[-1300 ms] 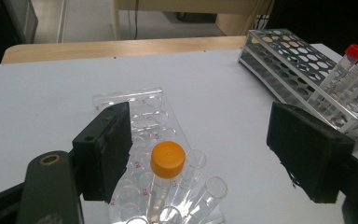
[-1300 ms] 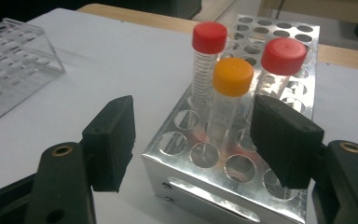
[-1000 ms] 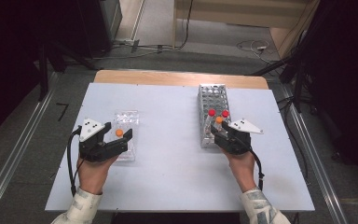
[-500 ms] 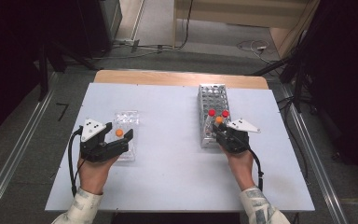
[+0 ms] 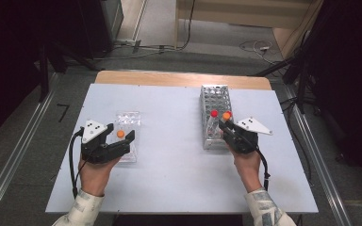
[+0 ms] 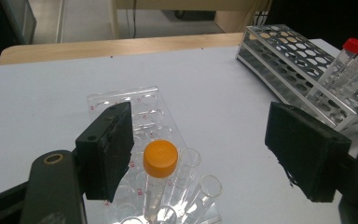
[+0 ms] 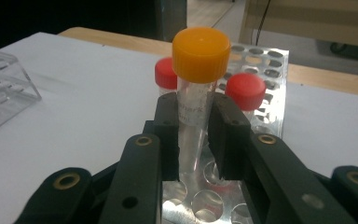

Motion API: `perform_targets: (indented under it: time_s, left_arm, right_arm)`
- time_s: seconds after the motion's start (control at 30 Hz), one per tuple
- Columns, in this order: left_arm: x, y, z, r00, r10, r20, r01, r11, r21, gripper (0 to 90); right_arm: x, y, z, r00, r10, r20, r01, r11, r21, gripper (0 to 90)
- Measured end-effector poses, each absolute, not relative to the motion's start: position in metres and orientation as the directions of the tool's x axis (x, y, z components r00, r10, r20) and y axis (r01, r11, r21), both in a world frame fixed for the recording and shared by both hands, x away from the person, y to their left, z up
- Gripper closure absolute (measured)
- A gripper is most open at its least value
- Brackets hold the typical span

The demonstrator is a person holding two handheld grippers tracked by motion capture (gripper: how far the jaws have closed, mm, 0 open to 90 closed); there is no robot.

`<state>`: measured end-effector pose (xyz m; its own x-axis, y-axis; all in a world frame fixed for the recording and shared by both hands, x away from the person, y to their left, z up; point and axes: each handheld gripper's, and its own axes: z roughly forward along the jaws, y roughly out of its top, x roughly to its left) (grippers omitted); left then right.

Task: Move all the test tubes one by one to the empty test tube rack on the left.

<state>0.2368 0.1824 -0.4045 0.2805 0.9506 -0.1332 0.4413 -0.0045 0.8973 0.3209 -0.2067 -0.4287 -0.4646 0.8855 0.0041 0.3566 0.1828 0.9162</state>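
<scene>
You're in a lab or test bay. Metal tube rack (image 5: 214,115) at the tabletop's far right with capped sample tubes (image 7: 198,88), clear well plate (image 5: 127,126) toward the left edge, bare white table (image 5: 169,179), aluminium rails (image 5: 9,165) and loose cables (image 5: 252,45) on the floor.

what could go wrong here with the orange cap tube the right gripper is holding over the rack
The right gripper clamps the orange-capped tube low on its clear wall, so it might tilt or slip. The red-capped tubes stand close behind in the metal rack and could get knocked. It may miss a rack hole.
</scene>
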Motion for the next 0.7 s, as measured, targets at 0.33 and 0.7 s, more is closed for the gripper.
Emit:
perform_targets:
  time_s: [0.33,0.7]
  left_arm:
    - [0.236,0.183,-0.403,0.282,0.95,-0.133,0.434,-0.003,0.901,23.7]
    - [0.234,0.183,-0.401,0.284,0.949,-0.139,0.425,0.005,0.905,23.7]
  right_arm:
    - [0.31,-0.211,-0.408,-0.478,0.878,0.009,0.308,0.158,0.938,71.7]
    - [0.299,-0.204,-0.4,-0.527,0.85,0.022,0.296,0.159,0.942,71.7]
